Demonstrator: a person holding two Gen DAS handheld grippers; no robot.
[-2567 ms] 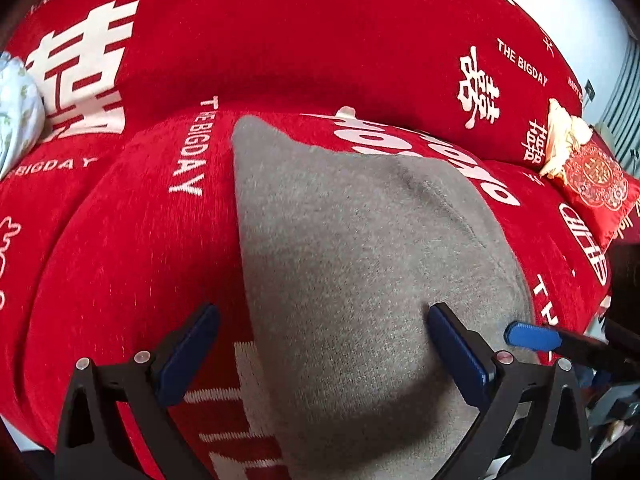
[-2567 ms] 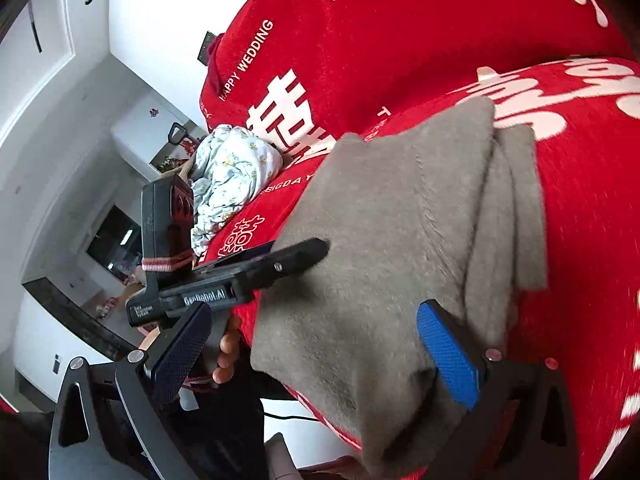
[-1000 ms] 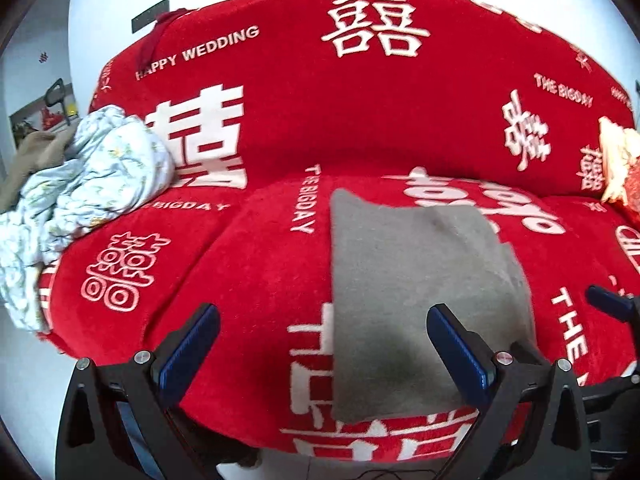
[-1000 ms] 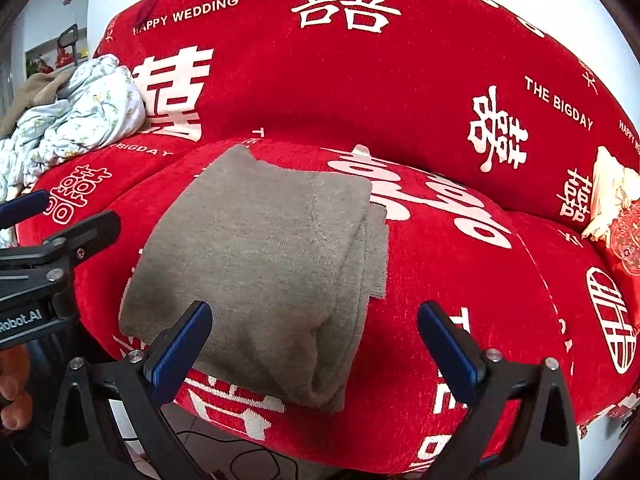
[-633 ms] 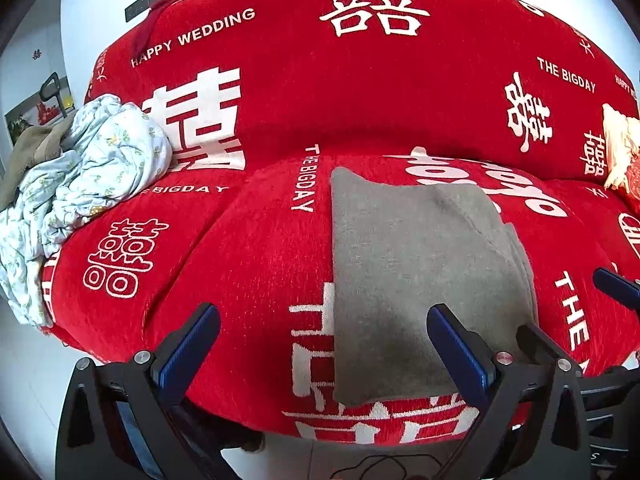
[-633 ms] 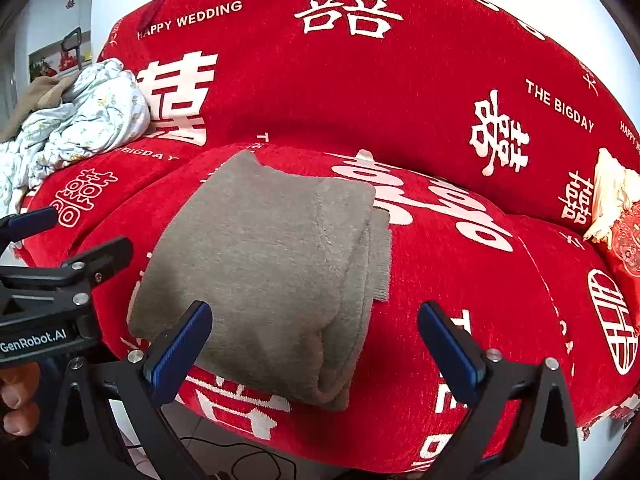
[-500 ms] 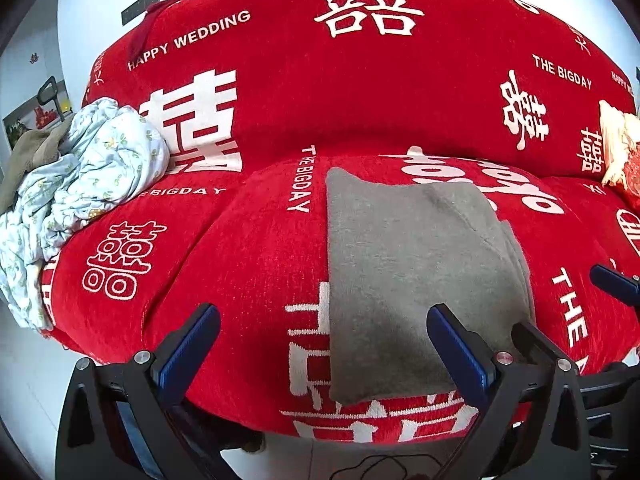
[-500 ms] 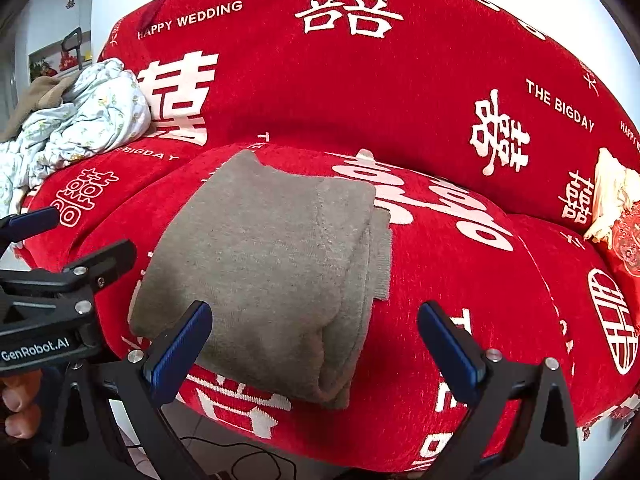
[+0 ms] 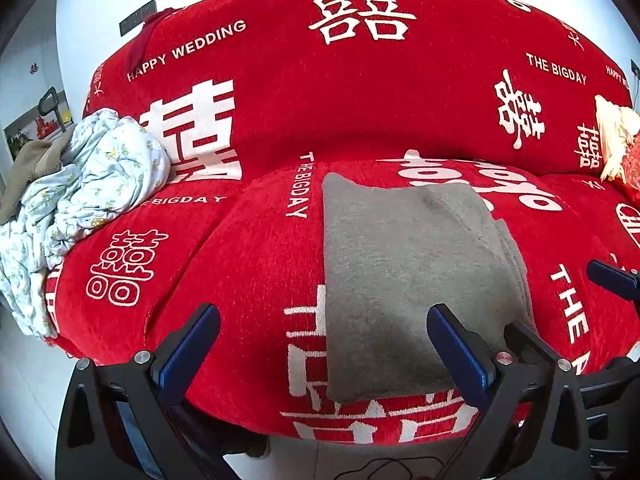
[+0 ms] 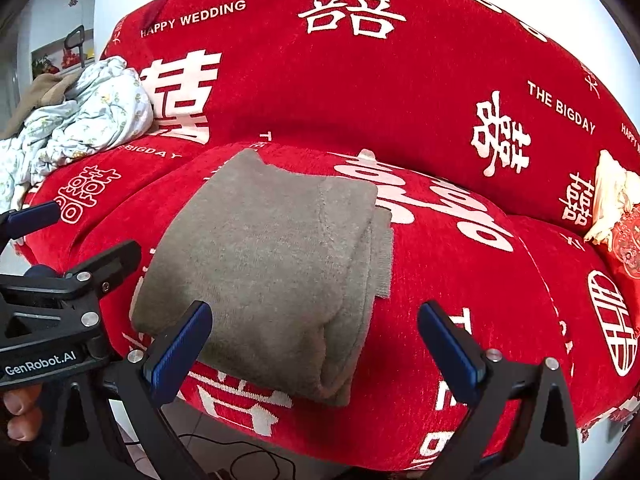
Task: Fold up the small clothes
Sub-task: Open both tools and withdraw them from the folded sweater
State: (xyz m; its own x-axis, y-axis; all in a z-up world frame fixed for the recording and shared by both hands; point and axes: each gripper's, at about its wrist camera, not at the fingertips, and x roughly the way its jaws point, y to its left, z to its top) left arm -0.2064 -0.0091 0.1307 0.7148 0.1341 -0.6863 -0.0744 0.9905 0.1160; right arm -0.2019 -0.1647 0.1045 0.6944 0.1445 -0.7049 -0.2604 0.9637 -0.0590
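A grey knitted garment lies folded into a thick rectangle on the middle seat cushion of the red sofa. Its layered edges show along its right side. My left gripper is open, held in front of the sofa's front edge, nothing between its blue pads. My right gripper is open too, just off the garment's near edge, holding nothing. The left gripper's black body shows at the left of the right wrist view.
A crumpled pale floral cloth pile with a tan garment sits on the sofa's left end. A red embroidered cushion with a cream item lies at the right end. Cables run on the floor below the sofa.
Both grippers have drawn back from the grey garment, which they were close over 2.6 s ago. It now lies released and folded on the cushion. Little has moved in the last half second.
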